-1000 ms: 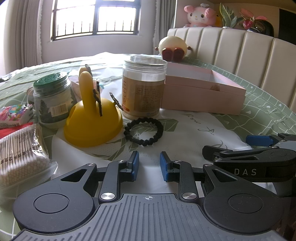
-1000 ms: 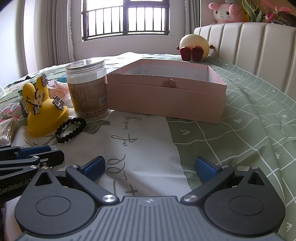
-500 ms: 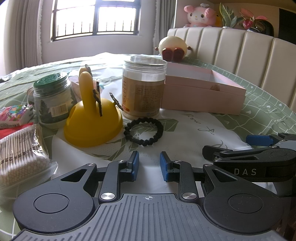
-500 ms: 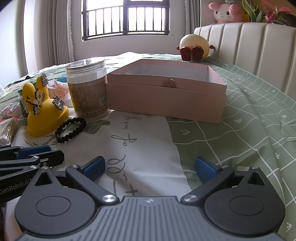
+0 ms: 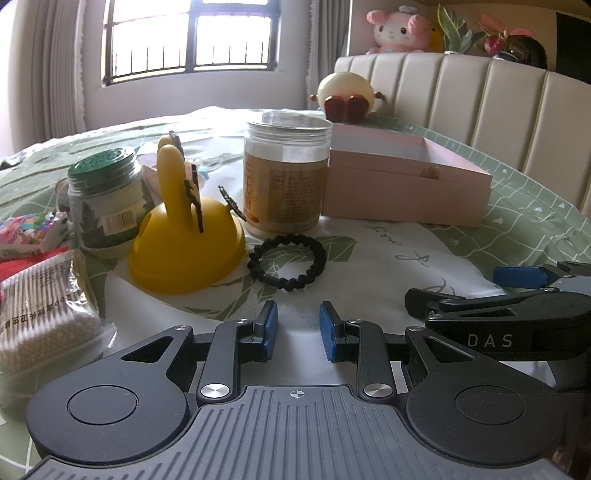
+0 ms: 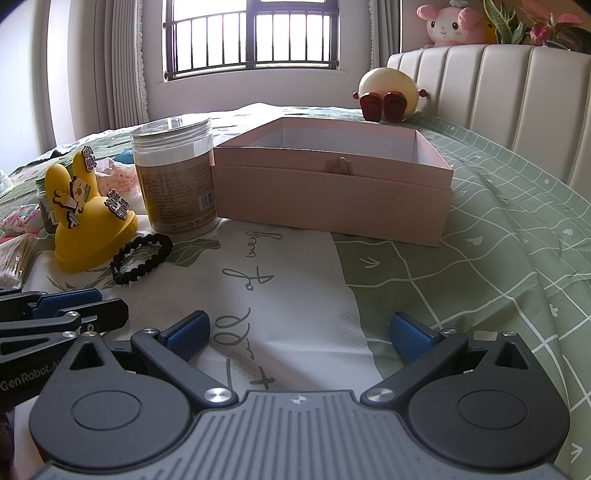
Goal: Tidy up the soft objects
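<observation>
Your left gripper has its blue pads a narrow gap apart with nothing between them; it hangs just above the bedspread, touching no object. Your right gripper is spread wide and is also empty, over the white patch of the bedspread with the cursive lettering. Each gripper shows at the edge of the other's view, so they sit side by side and close together.

The black braided hair band lies flat on the bedspread just beyond your left gripper, a little to the left of the midline between its pads. It lies just beside the yellow rabbit-shaped holder on its left and just in front of the clear plastic jar with the tan label. From the right wrist view the same band sits far off to the left of the open pads.

To the right of the jar stands the open pink box, with a small brown thing peeking above its near wall. On the far left are a green-lidded glass jar, a bag of cotton swabs and a colourful packet.

Beyond, a cream padded headboard runs along the right, with a round cream plush toy at its foot and a pink plush and plants on top. A barred window with curtains lights the far wall.
</observation>
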